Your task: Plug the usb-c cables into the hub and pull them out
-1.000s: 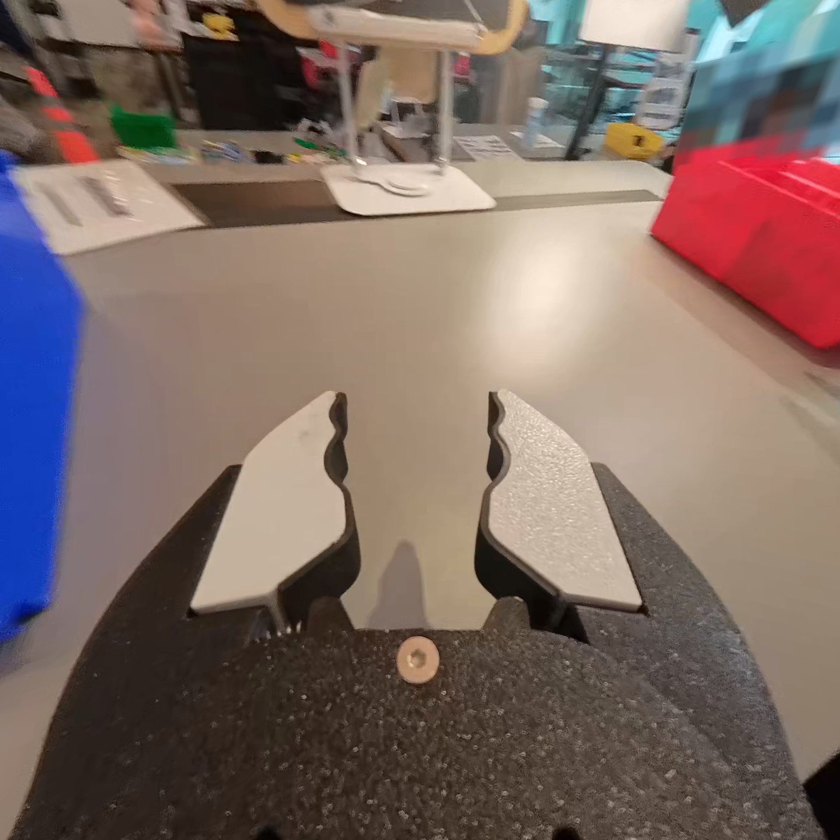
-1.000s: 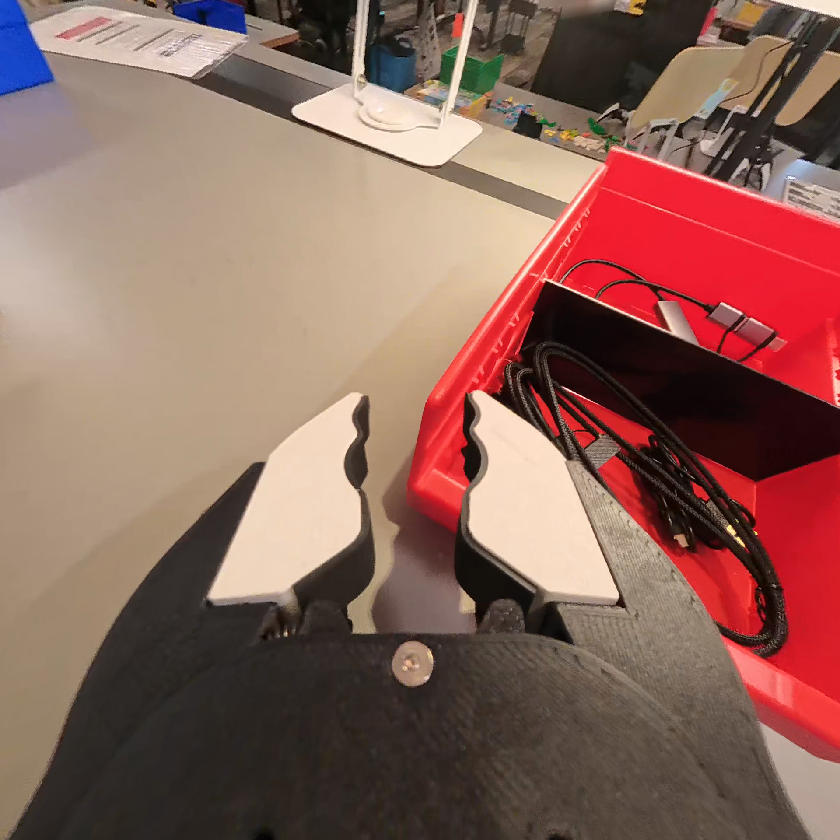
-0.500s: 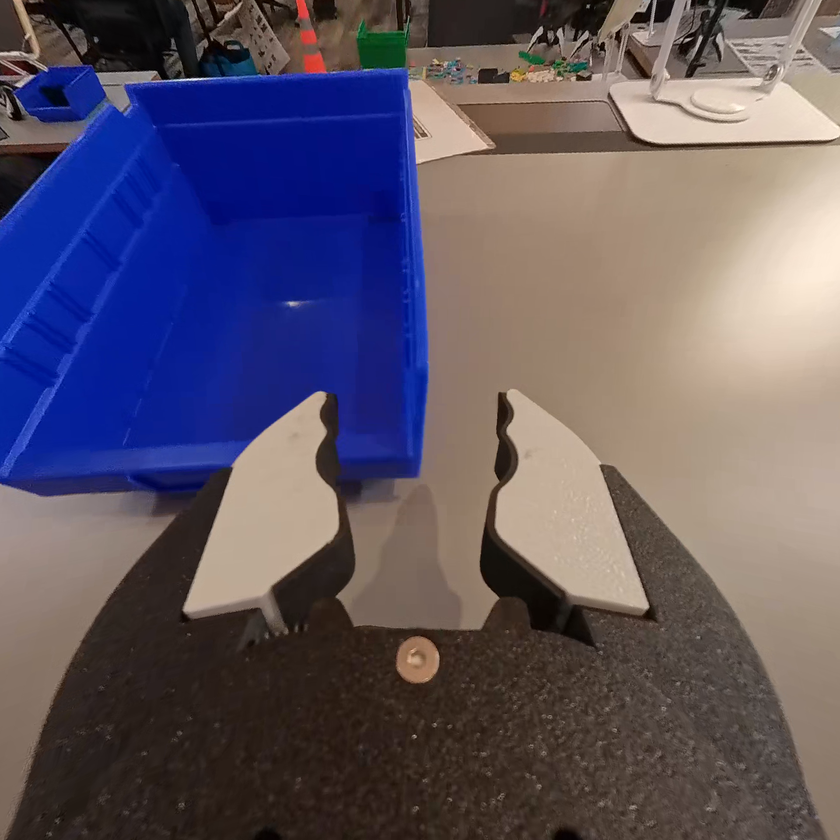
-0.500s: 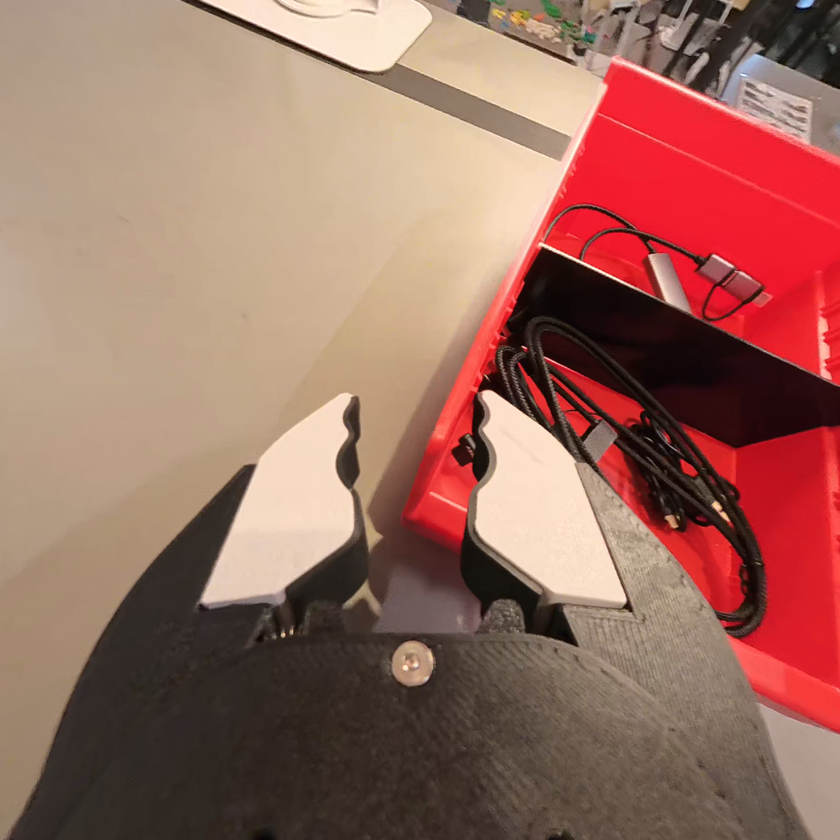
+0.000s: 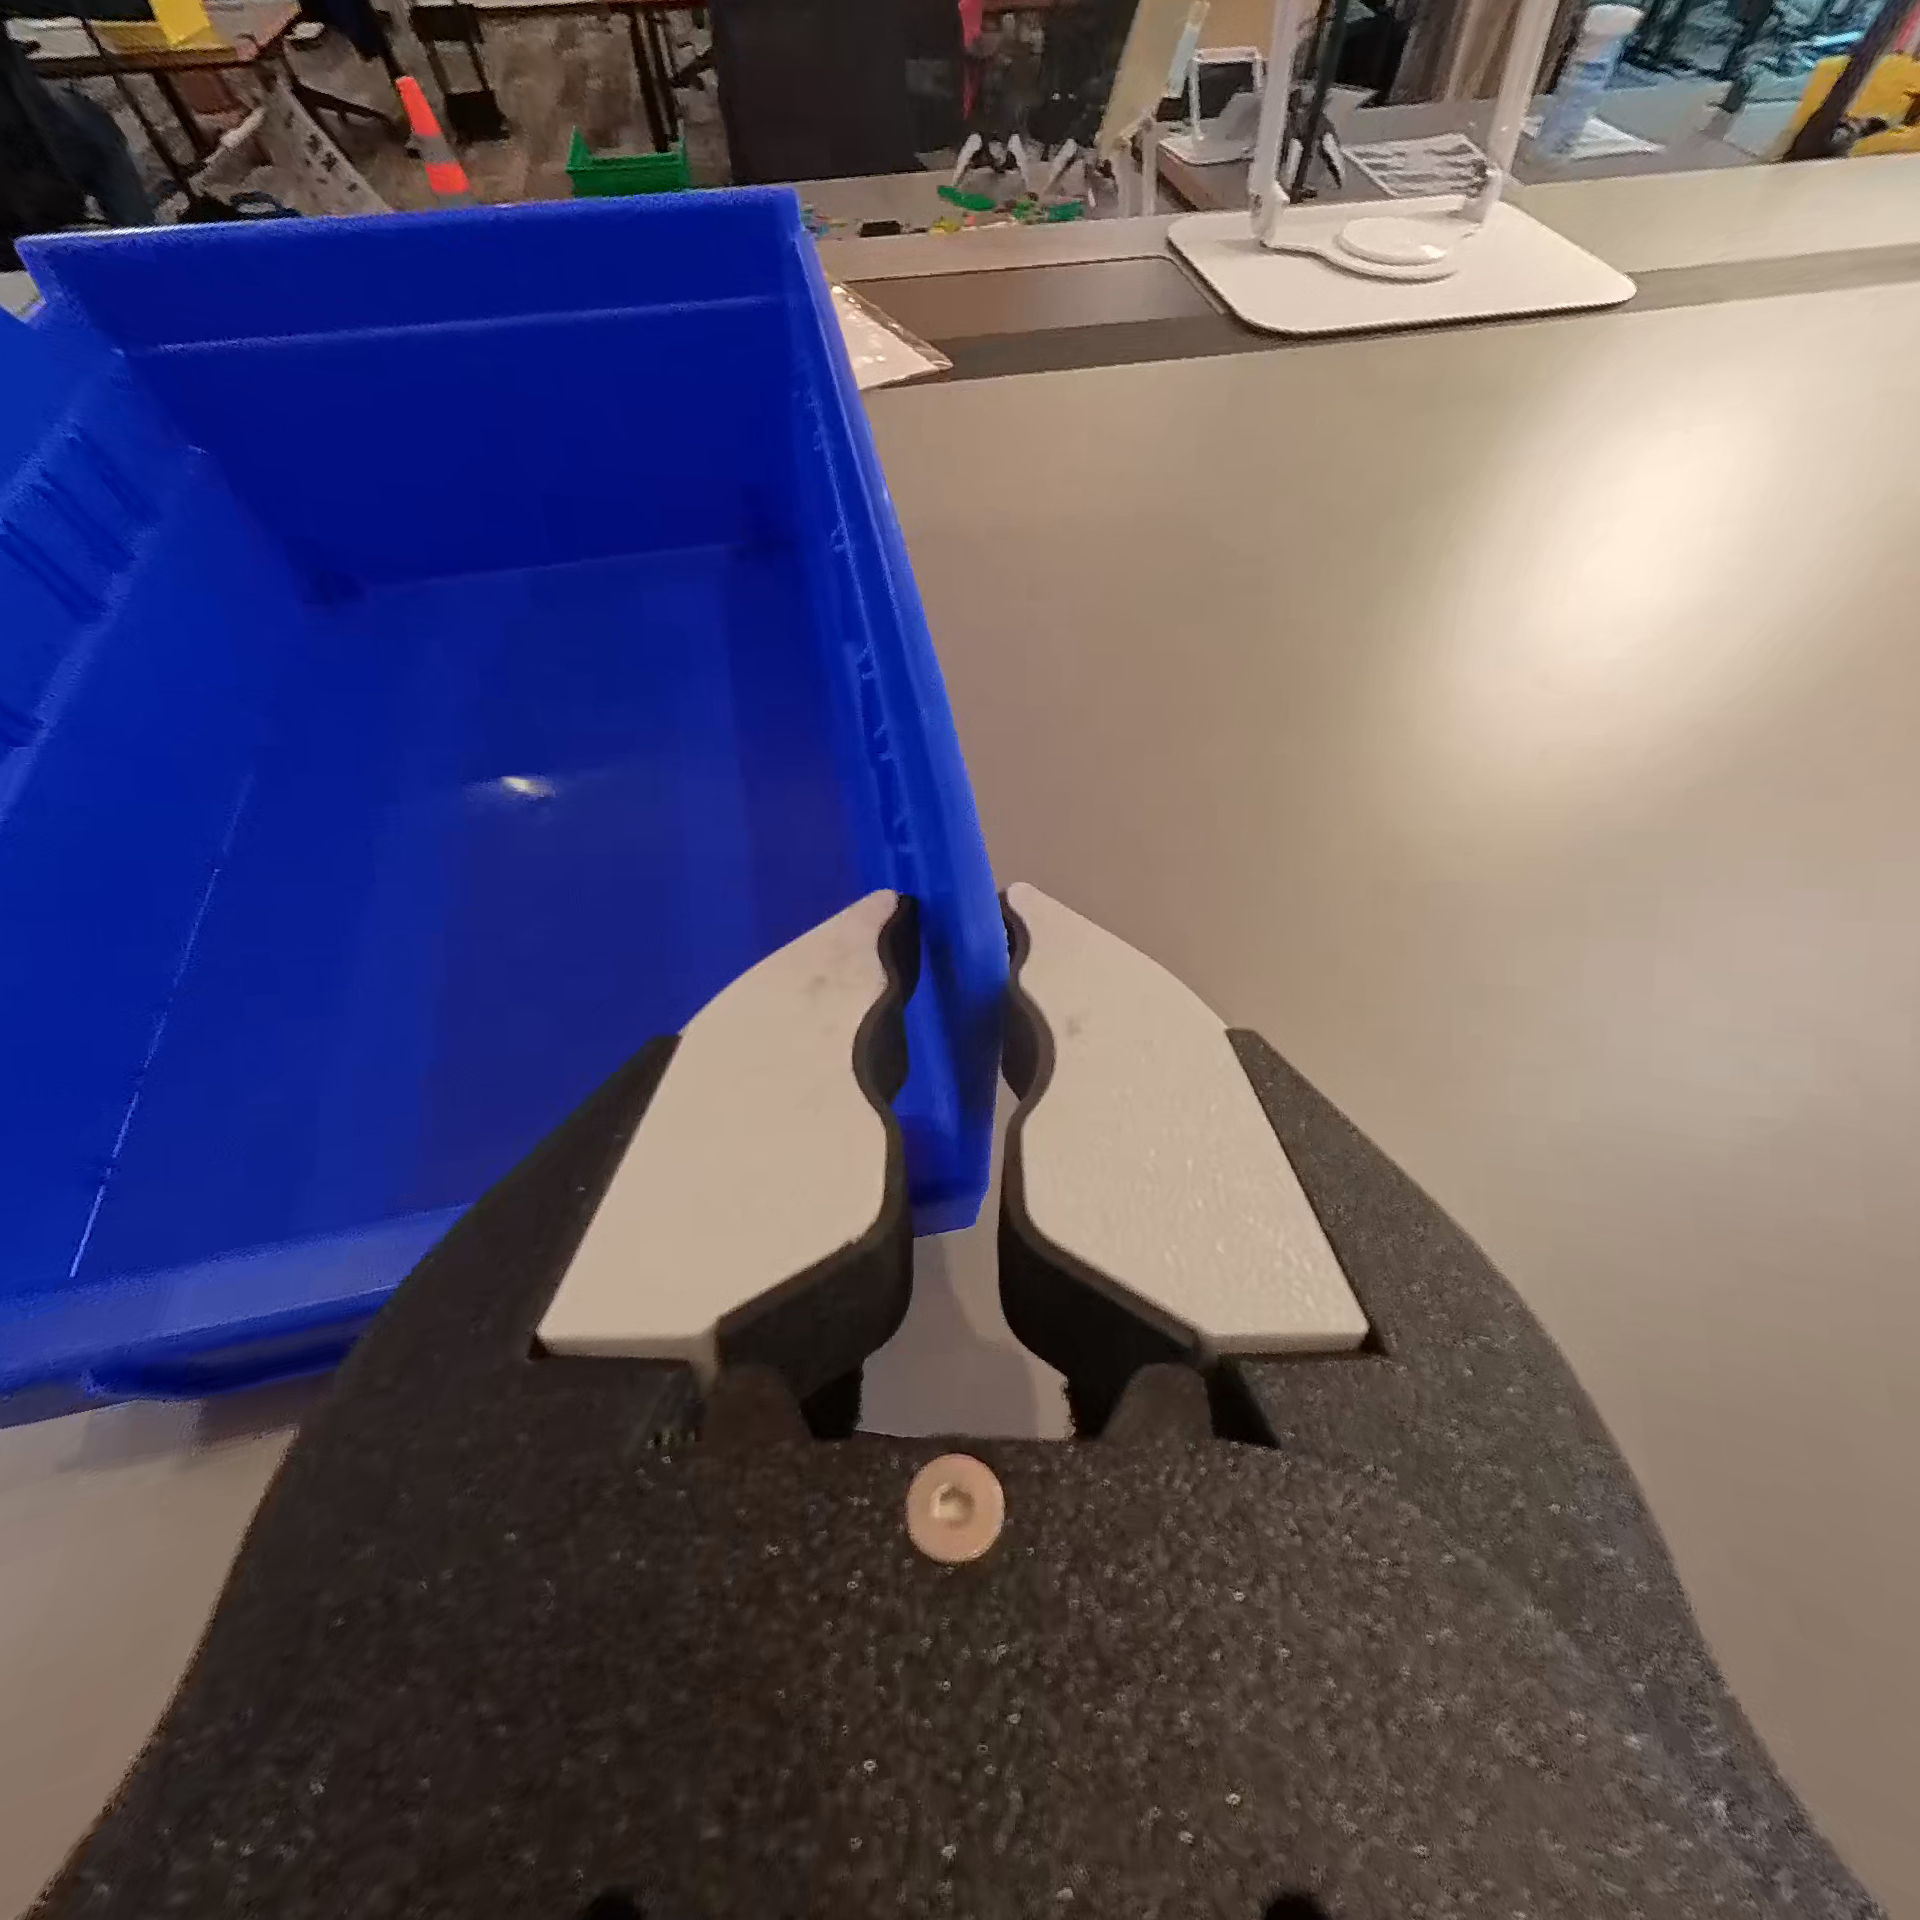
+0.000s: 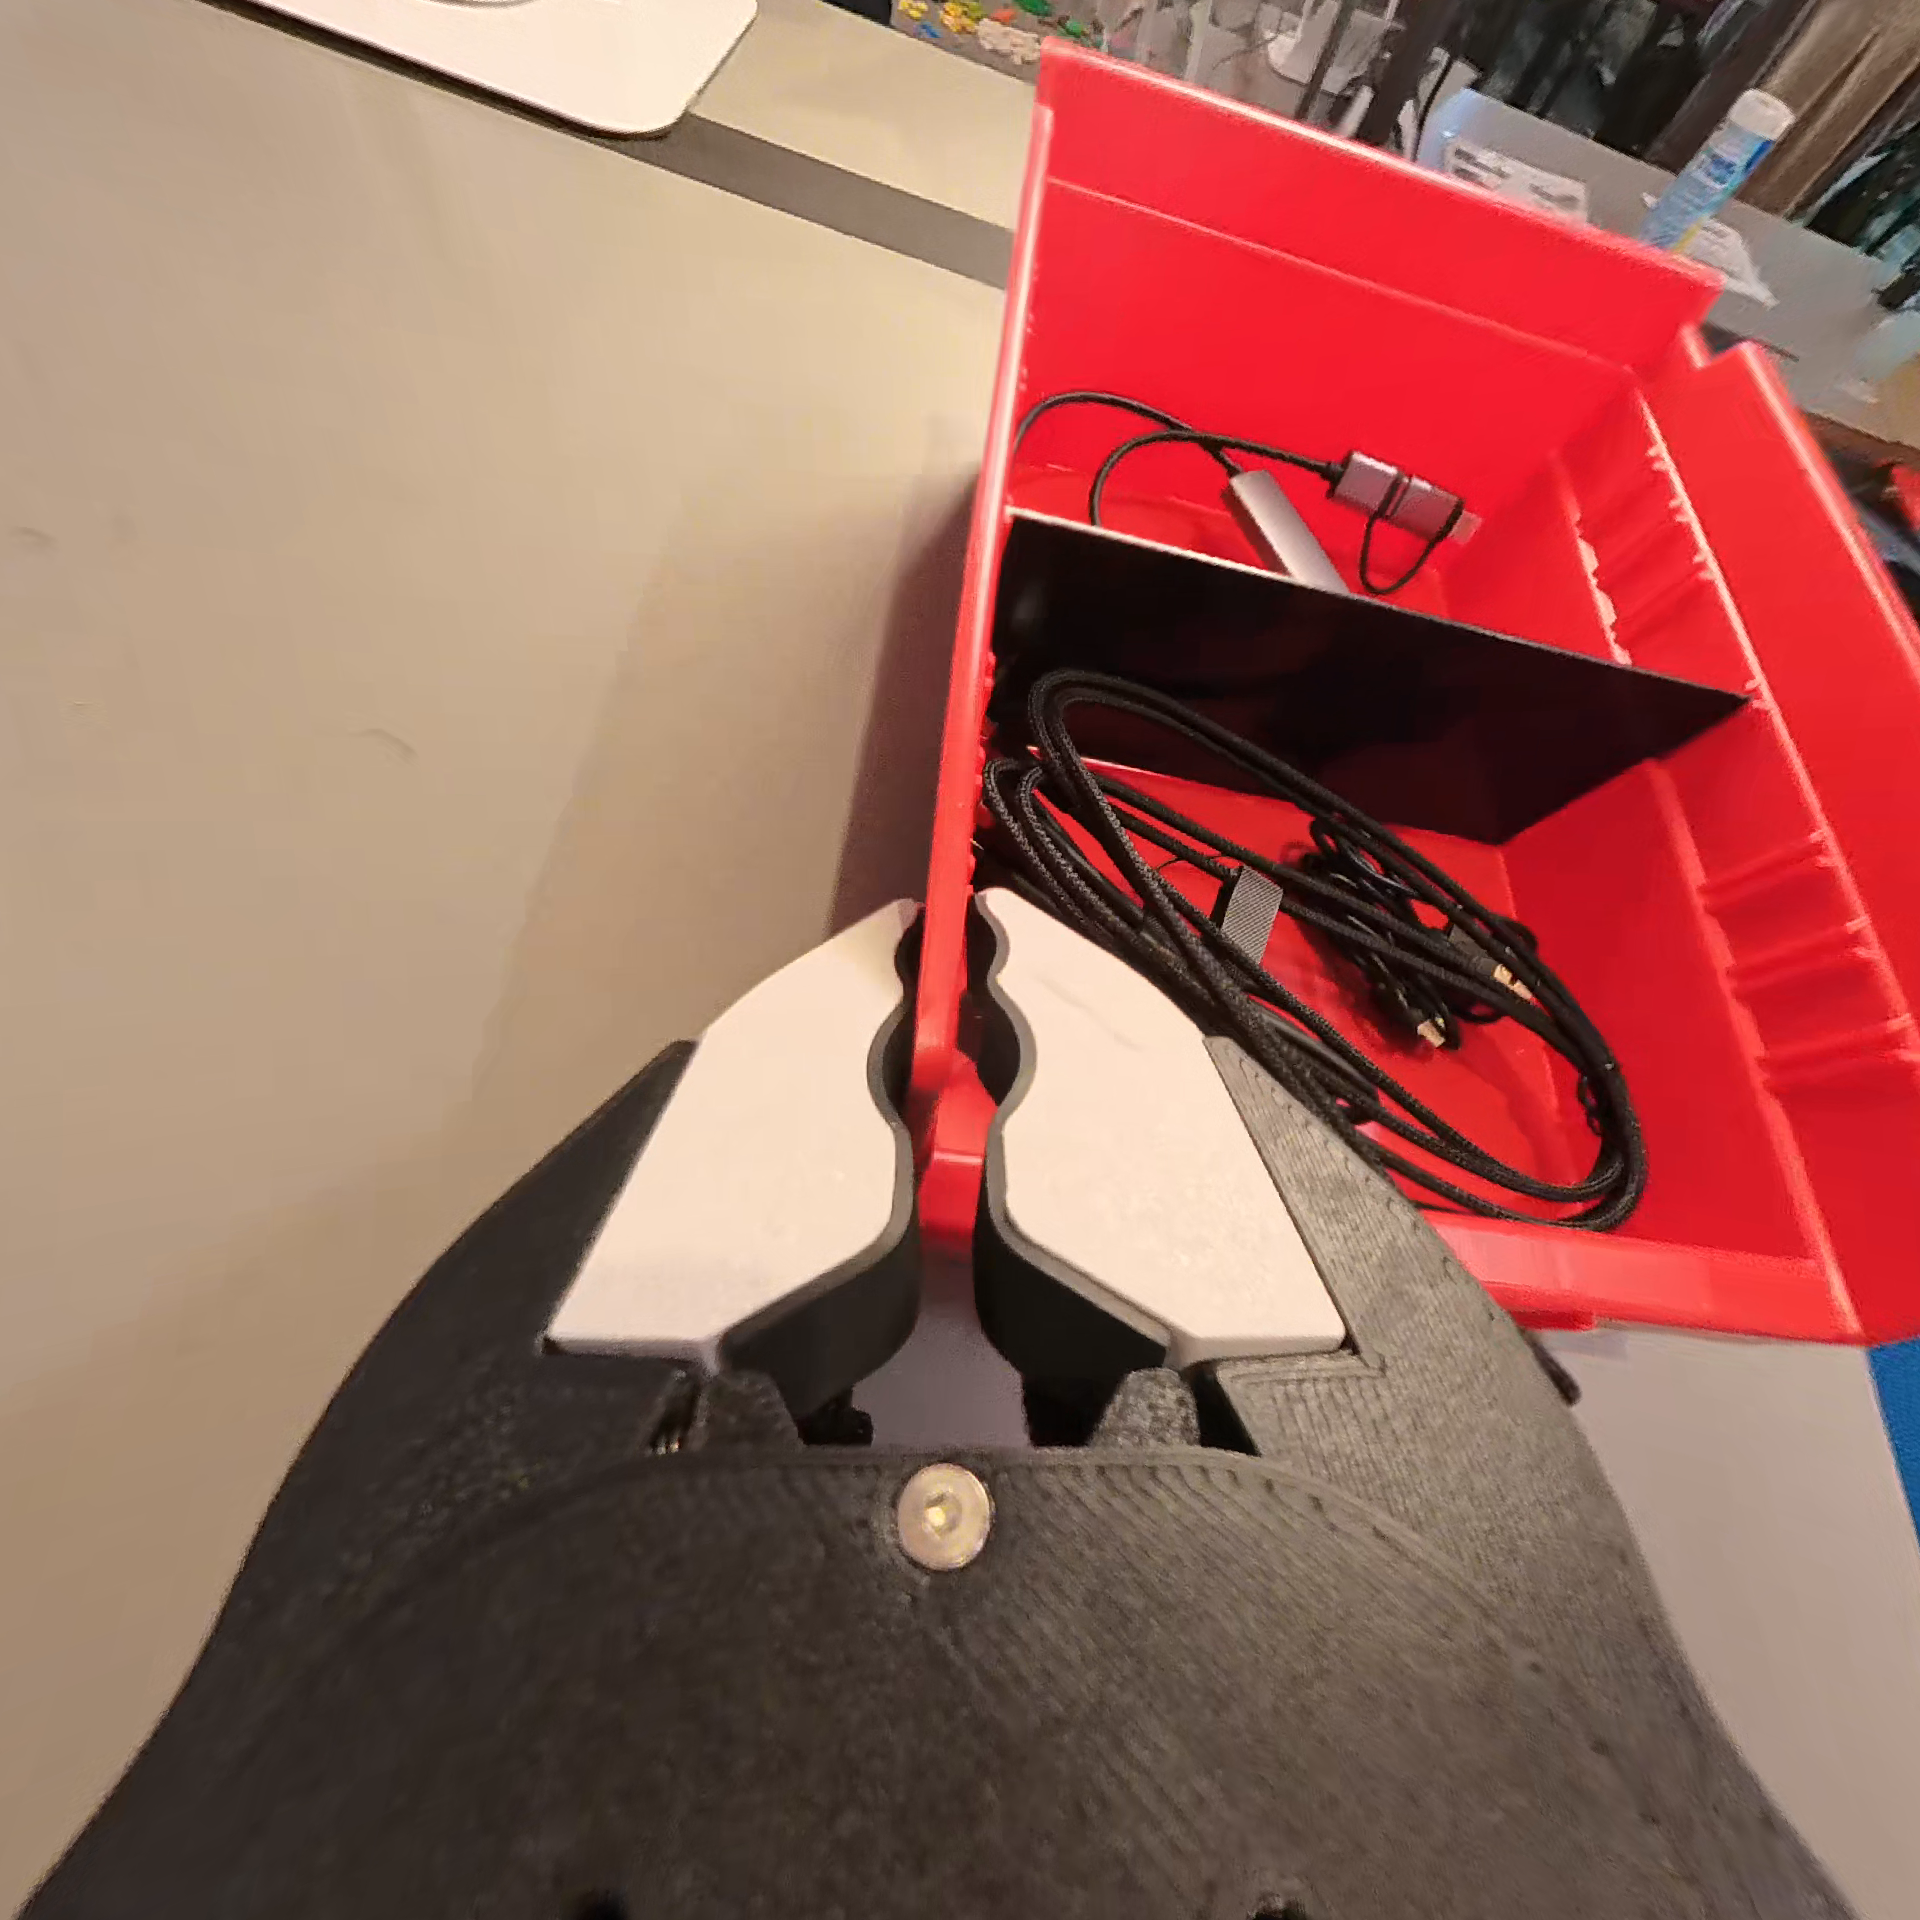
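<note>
My left gripper (image 5: 956, 914) is shut on the right side wall of an empty blue bin (image 5: 436, 790), near its front corner. My right gripper (image 6: 948, 920) is shut on the left side wall of a red bin (image 6: 1351, 270), near its front corner. A black divider (image 6: 1351, 686) splits the red bin. The near compartment holds coiled black braided usb-c cables (image 6: 1299, 925). The far compartment holds a grey hub (image 6: 1299, 540) with its own thin black lead and grey plugs.
Both bins stand on a beige table (image 5: 1403, 779). A white lamp base (image 5: 1403, 270) sits at the table's far edge, also showing in the right wrist view (image 6: 520, 52). Cluttered tables and chairs lie beyond. Spacing between my two grippers at the tips: around 65 cm.
Both grippers moved forward over the bin walls and closed on them. The left went from open above the table to gripping the blue bin, the right from open beside the red bin to gripping it.
</note>
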A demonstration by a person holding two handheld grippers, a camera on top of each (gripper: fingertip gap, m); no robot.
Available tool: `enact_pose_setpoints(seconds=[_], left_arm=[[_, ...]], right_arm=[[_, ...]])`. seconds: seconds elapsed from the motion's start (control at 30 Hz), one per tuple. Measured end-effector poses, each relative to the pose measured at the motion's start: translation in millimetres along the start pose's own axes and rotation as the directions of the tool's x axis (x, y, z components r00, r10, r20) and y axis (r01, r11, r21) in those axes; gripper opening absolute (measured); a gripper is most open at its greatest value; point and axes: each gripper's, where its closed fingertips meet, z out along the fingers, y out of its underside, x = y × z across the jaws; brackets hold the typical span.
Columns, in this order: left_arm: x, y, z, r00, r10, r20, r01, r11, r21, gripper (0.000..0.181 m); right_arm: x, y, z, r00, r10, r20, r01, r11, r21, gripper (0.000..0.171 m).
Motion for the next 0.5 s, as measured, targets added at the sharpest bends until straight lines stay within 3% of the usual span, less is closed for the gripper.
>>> enact_pose_setpoints(seconds=[0.23,0.5], left_arm=[[35,12,-26,0.974,0.091,-0.207,-0.096,0.995,-0.014,0.016],[85,17,-37,0.84,0.233,-0.49,-0.252,0.967,0.028,0.017]], right_arm=[[-29,-1,-11,0.988,0.025,0.151,-0.037,0.997,0.073,0.006],[-67,-18,1,0.952,-0.096,0.29,0.065,0.991,0.116,0.005]])
